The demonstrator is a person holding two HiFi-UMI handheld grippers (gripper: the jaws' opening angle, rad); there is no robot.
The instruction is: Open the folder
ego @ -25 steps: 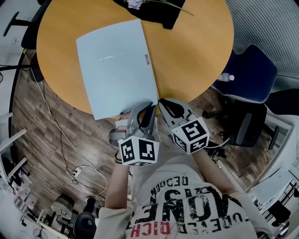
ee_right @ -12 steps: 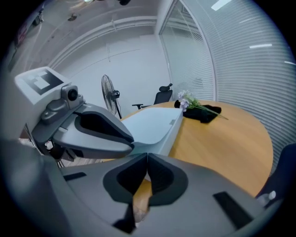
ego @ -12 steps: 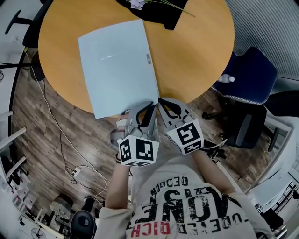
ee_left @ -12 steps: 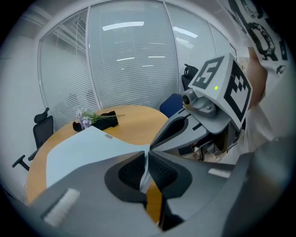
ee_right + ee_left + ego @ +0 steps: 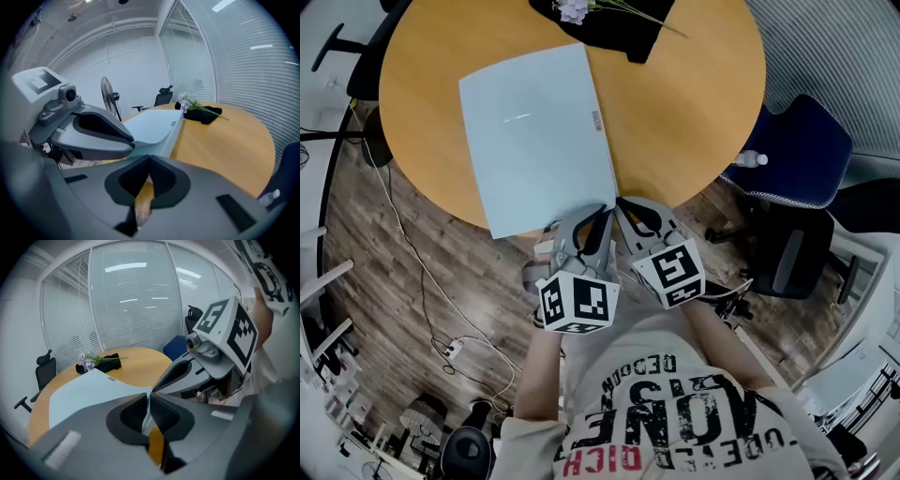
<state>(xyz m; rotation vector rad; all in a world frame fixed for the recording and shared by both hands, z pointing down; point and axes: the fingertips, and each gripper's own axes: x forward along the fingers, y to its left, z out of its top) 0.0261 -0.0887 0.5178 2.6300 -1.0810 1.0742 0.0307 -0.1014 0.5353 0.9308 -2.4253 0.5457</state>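
Note:
A closed pale blue folder (image 5: 534, 131) lies flat on the round orange table (image 5: 694, 112), its near edge overhanging the rim. My left gripper (image 5: 603, 210) sits at the folder's near right corner. In the left gripper view its pads (image 5: 136, 411) are closed to a thin slit with the folder (image 5: 89, 390) corner at their tips. My right gripper (image 5: 622, 202) is shut just right of that corner with nothing between its pads (image 5: 161, 176). In the right gripper view the folder (image 5: 150, 124) shows a thick side wall.
A black cloth with a sprig of flowers (image 5: 605, 19) lies at the table's far edge. A blue chair (image 5: 797, 150) carrying a water bottle (image 5: 752, 157) and a black chair (image 5: 797, 253) stand on the right. Cables (image 5: 450, 347) trail over the wooden floor on the left.
The right gripper's marker cube has rolled slightly. The folder and both gripper tips stay where they were.

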